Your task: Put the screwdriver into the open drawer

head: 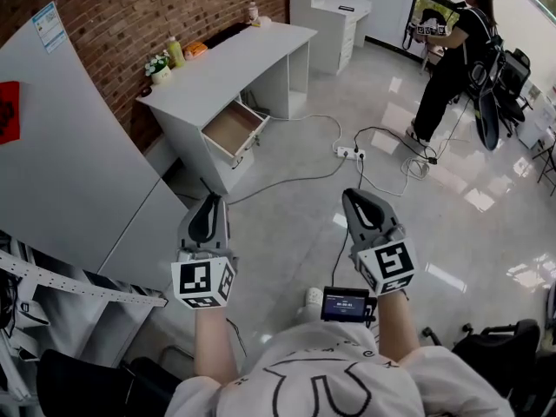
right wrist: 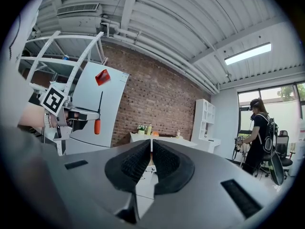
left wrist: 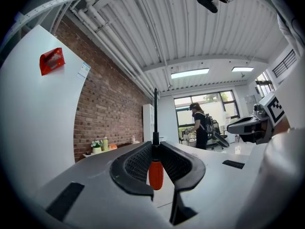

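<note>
Left hand-held gripper [left wrist: 156,147] clamps screwdriver [left wrist: 156,174] upright, orange handle lowest. Right hand-held gripper [right wrist: 151,148] jaws together, empty. Drawer [head: 230,129] stands open under counter [head: 228,63], well apart from both.

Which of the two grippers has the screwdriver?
The left gripper: its jaws clamp the screwdriver by its orange handle, shaft pointing up. The right gripper has its jaws together with nothing between them.

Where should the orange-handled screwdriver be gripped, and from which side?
Grip the orange-handled screwdriver at the top of its handle, from the side, as the left gripper does: it stands upright, black shaft up, so level jaws close across the thick round part.
</note>
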Motion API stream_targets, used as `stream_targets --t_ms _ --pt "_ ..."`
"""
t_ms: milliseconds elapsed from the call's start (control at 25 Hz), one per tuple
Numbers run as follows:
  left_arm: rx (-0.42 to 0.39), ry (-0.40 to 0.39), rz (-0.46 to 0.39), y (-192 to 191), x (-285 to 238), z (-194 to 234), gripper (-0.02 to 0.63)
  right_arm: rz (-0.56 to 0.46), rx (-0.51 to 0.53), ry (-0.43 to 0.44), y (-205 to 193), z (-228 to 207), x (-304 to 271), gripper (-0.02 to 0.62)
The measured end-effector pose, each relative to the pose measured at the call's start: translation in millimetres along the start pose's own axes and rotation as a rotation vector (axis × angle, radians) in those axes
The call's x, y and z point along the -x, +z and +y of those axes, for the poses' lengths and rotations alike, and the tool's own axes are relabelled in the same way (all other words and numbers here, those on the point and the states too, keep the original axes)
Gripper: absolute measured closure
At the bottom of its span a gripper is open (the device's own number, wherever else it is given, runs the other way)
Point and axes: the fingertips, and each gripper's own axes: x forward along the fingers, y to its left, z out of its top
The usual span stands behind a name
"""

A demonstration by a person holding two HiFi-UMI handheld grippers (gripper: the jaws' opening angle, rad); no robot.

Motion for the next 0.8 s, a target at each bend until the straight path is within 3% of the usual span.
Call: stream_targets --t_ms 560,800 --pt "0.022 0.072 0.009 -1.2 -112.3 -11.8 0.545 0.002 -0.004 0.087 -17.7 -94.6 -83.2 0.569" --pt "0.022 0.081 0.018 -7.4 -139.4 -18.8 0.545 0.006 -0.058 0.086 -34.2 -123.9 -103.7 0.569"
